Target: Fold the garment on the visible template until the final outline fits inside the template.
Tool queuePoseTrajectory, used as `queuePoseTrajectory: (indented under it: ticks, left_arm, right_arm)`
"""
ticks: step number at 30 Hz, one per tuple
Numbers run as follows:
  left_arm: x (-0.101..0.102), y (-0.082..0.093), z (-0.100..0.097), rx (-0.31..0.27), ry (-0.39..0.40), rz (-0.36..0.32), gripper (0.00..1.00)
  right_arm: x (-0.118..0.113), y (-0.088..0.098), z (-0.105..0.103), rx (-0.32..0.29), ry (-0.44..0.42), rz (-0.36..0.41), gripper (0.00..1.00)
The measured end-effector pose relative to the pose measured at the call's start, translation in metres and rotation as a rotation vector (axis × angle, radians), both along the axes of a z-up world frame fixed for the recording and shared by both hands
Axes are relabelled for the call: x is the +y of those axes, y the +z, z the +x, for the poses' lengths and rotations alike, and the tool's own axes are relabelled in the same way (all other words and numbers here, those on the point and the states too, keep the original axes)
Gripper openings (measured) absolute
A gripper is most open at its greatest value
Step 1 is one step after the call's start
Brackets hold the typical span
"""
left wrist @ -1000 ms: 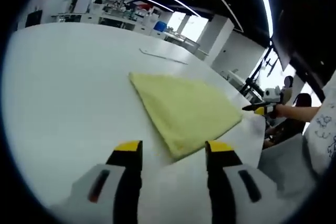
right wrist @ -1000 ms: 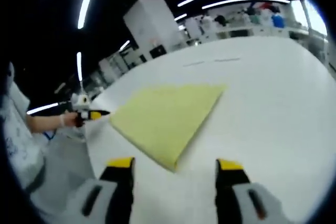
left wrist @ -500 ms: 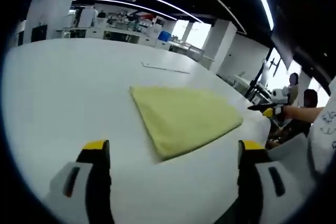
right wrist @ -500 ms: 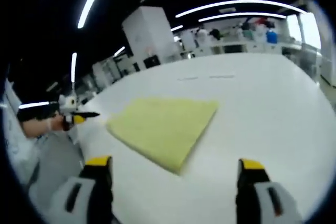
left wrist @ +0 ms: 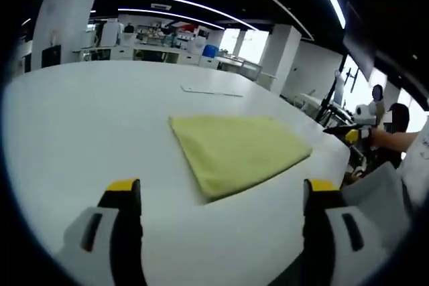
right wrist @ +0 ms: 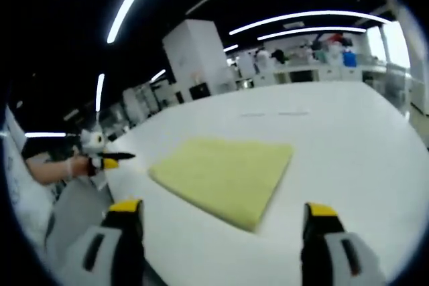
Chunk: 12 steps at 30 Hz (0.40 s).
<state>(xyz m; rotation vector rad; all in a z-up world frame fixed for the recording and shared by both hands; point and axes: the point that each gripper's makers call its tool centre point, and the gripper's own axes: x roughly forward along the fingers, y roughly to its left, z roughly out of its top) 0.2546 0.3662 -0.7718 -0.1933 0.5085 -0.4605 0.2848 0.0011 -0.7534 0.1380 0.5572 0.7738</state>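
Note:
A yellow garment (left wrist: 236,152), folded into a flat rough rectangle, lies on the white table (left wrist: 87,118). In the right gripper view the garment (right wrist: 224,175) lies ahead, slightly left of centre. My left gripper (left wrist: 222,187) hangs over the table just short of the garment's near corner, jaws wide apart and holding nothing. My right gripper (right wrist: 222,209) stands open too, just short of the garment's near edge, with nothing between its jaws. Each gripper shows small in the other's view, beyond a garment corner: the right gripper (left wrist: 352,135), the left gripper (right wrist: 107,160). Thin line marks (left wrist: 211,92) cross the table beyond the garment.
The table's rounded edge (left wrist: 338,159) runs close behind the garment's right corner, where a person's hand (left wrist: 389,140) holds the other gripper. Bare table (right wrist: 348,145) spreads far beyond and beside the garment. Benches and shelves (left wrist: 154,35) stand far behind.
Both grippers' jaws spread wide between one second and half a second ago and stay so. Both cameras have shifted a little. The garment lies as it did.

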Motion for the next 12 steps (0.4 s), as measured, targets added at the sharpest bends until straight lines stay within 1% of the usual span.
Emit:
queuePoseTrajectory:
  ticks: [2,4,8,12]
  left_arm:
    - [-0.003,0.001,-0.002,-0.003,-0.01,0.0,0.97]
    - [0.0,0.003,-0.002,-0.014,-0.01,0.004,0.98]
    - [0.007,0.009,-0.001,-0.029,0.037,-0.021,0.97]
    - [0.012,0.004,0.0,-0.011,0.057,-0.007,0.96]
  right_arm:
    - [0.001,0.0,-0.001,-0.002,0.003,0.0,0.99]
    - [0.002,0.0,-0.002,0.003,0.005,-0.002,0.99]
    - [0.008,-0.001,-0.006,0.011,0.018,-0.004,0.99]
    - [0.01,-0.001,-0.008,0.023,0.019,-0.002,0.99]
